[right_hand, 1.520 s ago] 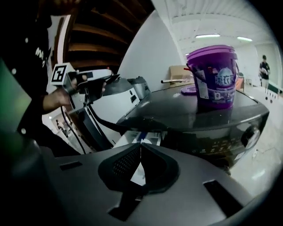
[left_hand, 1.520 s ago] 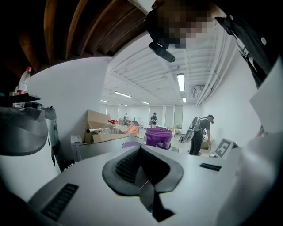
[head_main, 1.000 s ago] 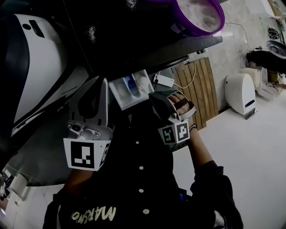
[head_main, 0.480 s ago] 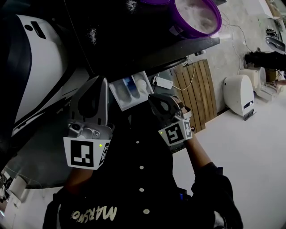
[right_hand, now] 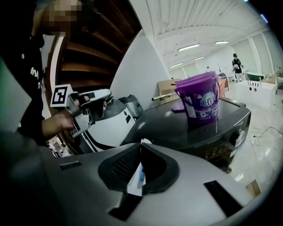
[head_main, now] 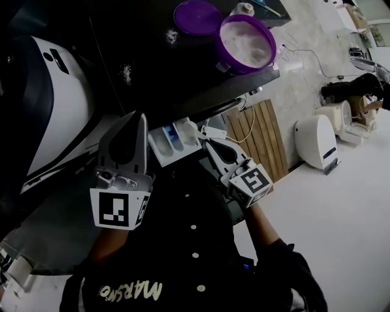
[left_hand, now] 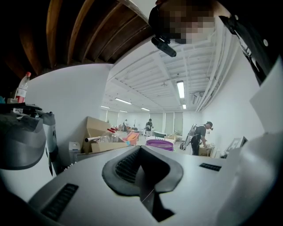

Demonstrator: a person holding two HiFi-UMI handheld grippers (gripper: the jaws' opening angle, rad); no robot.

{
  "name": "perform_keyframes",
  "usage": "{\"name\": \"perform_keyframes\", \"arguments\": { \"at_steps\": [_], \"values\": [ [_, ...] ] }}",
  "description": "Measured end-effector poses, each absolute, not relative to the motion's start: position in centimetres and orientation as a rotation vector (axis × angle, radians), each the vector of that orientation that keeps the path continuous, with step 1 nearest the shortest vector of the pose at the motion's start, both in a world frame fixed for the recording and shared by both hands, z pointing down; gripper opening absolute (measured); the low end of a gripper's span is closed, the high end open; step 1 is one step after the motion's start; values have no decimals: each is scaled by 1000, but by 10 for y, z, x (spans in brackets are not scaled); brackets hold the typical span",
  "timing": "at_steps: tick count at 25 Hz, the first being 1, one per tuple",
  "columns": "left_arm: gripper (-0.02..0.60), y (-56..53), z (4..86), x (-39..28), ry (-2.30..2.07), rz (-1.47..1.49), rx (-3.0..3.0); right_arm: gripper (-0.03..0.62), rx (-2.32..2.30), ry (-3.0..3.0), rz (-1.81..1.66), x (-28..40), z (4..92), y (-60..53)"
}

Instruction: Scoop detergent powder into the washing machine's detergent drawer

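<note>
The purple tub (head_main: 245, 44) of white powder stands open on the dark washing machine top (head_main: 152, 61), its lid (head_main: 198, 16) beside it. The detergent drawer (head_main: 172, 141) is pulled out below the top's edge. My right gripper (head_main: 206, 142) is just right of the drawer, shut on the handle of a white scoop (head_main: 191, 128), whose handle (right_hand: 138, 176) shows between the jaws. The tub (right_hand: 201, 100) lies ahead of it. My left gripper (head_main: 129, 125) hovers left of the drawer, shut and empty, tips (left_hand: 140, 148) together.
A wooden slatted panel (head_main: 262, 137) leans under the machine's right side. A white appliance (head_main: 314, 143) stands on the floor further right, with cables and a white adapter (head_main: 214, 131) nearby. People stand far off in the left gripper view.
The right gripper has rolled its marker cube upward and risen beside the drawer, still holding the scoop. The left gripper lifted slightly. More of the tub and lid came into the head view.
</note>
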State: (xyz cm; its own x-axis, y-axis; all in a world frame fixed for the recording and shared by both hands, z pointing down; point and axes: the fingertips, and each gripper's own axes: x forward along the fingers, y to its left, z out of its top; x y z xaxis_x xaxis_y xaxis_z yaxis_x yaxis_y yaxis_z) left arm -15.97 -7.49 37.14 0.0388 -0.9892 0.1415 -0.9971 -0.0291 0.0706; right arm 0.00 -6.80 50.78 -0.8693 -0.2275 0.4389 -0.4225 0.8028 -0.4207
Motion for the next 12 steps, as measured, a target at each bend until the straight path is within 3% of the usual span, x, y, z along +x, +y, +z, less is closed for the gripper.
{"name": "perform_keyframes", "arguments": {
  "at_steps": [12],
  "values": [
    [14,-101,328,-149,-2078,7,2261,29,727,-2907,598,1,365,-176]
  ]
}}
